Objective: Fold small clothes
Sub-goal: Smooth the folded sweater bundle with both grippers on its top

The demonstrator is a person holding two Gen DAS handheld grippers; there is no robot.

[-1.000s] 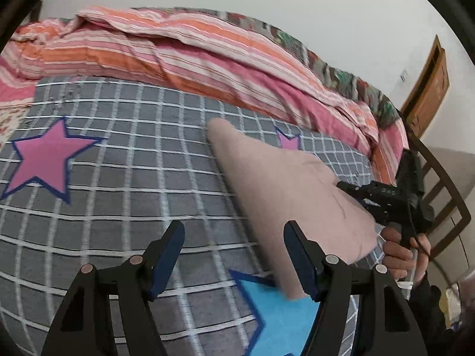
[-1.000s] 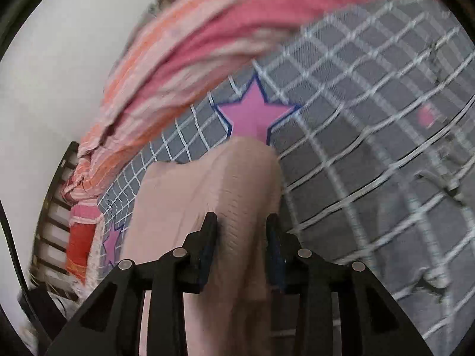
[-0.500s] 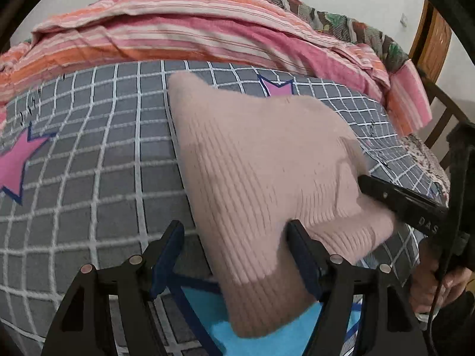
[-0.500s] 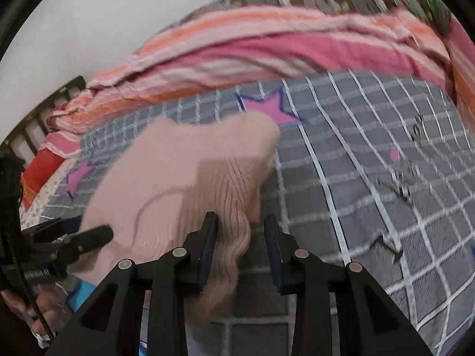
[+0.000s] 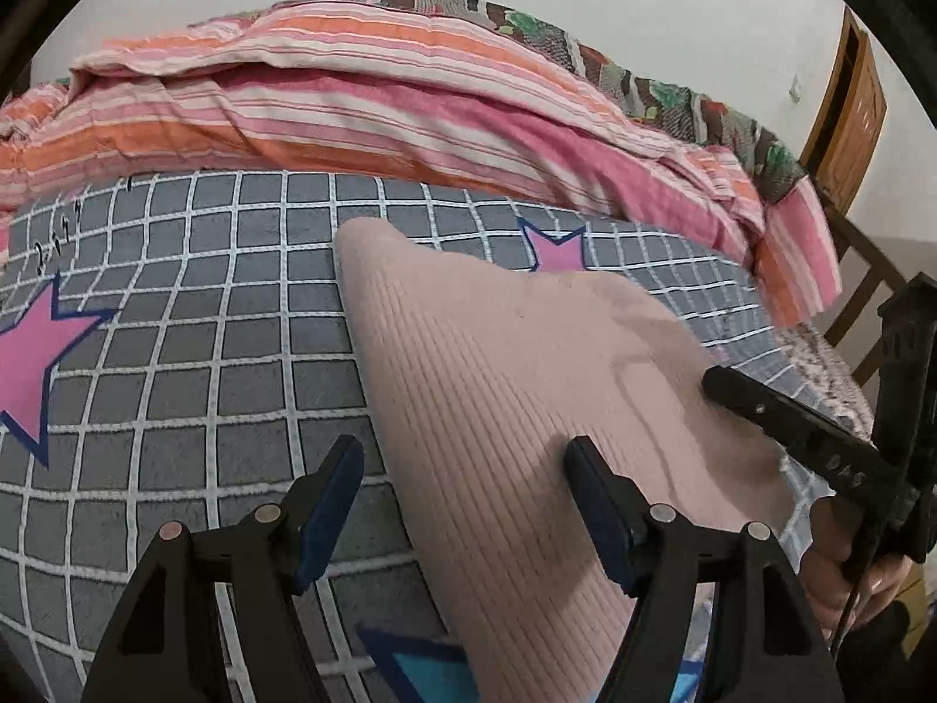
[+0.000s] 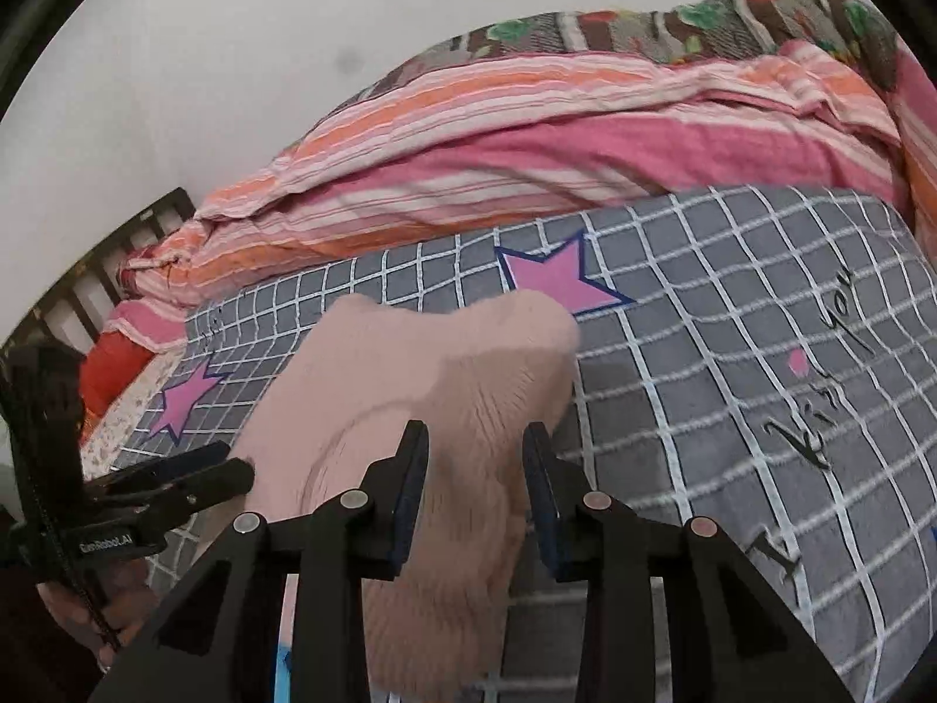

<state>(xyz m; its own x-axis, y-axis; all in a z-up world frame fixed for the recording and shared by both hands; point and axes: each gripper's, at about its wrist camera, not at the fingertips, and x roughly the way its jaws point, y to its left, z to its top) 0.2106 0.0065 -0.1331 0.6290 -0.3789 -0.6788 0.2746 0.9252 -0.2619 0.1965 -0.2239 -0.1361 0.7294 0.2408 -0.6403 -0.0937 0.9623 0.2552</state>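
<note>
**One pink garment between two grippers**

While the left gripper (image 5: 462,504) gapes wide over its edge, the right gripper (image 6: 474,489) stands narrow around a bunched fold of the one pink knit garment (image 5: 515,386) on the checked bedspread (image 5: 193,351); beyond, two pink stars and one striped quilt (image 5: 363,111).

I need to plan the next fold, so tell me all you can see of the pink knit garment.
The pink knit garment is pale, finely ribbed and soft-looking, partly lifted off the grey checked bedspread; its far end reaches a pink star. The right claw has a bunched edge between its fingers. The left claw is open astride the near edge, one finger on the fabric. Which garment it is, I cannot tell.
</note>
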